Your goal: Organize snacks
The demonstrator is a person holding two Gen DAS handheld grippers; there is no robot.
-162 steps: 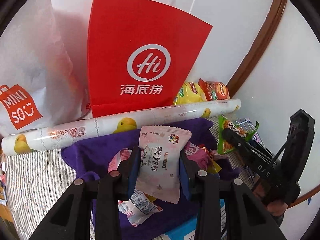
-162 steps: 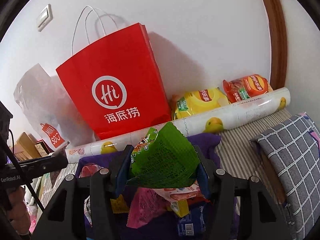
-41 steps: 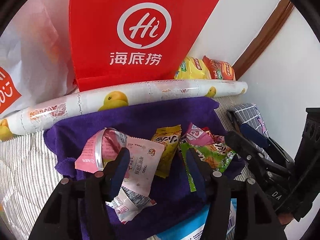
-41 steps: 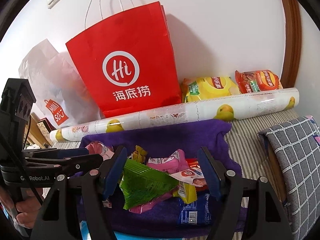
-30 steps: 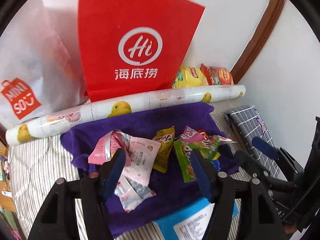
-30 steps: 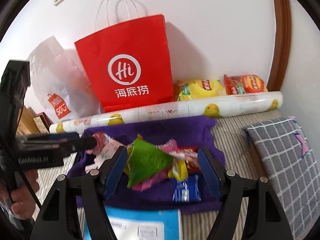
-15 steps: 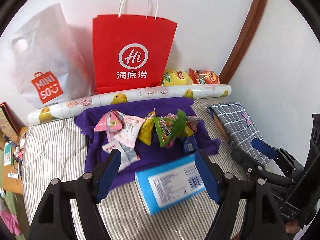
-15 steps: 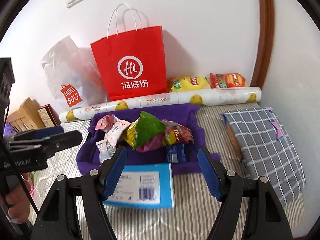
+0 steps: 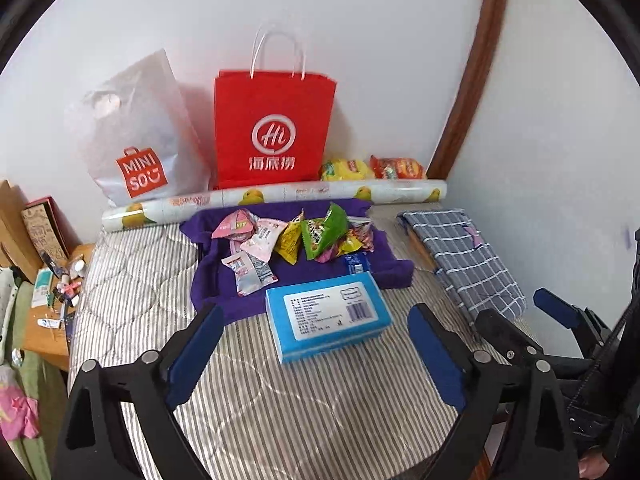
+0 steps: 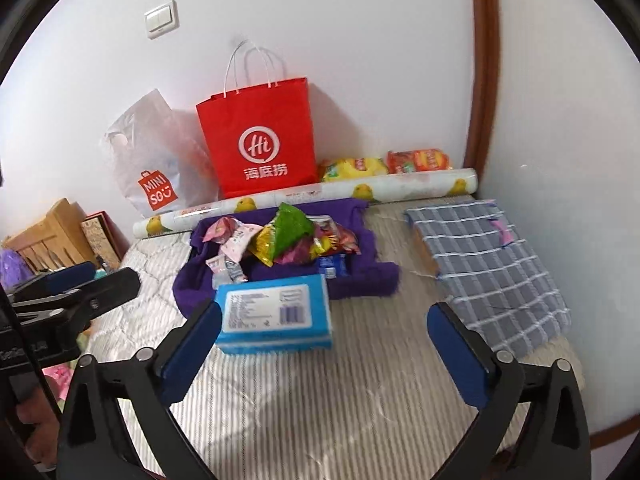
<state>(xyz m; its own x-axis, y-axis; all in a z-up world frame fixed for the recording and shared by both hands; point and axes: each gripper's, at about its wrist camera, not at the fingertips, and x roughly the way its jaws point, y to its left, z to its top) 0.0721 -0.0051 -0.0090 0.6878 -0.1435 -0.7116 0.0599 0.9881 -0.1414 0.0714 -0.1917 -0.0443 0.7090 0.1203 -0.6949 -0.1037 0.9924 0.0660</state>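
Note:
A pile of snack packets lies on a purple cloth on the bed: pink packets, a yellow one, a green one and a small blue one. A blue box rests at the cloth's near edge. My left gripper hangs well back from the pile, jaws opening, nothing between them. My right gripper is likewise back, jaws opening and empty, with the green packet and blue box beyond it.
Against the wall stand a red paper bag and a white plastic bag. A printed roll lies before them, with two chip bags behind it. A checked folded cloth lies right, a cluttered side table left.
The pink packet and the green packet, held earlier, now lie on the cloth. Both grippers have drawn back and up from the pile, and their jaws have spread wider.

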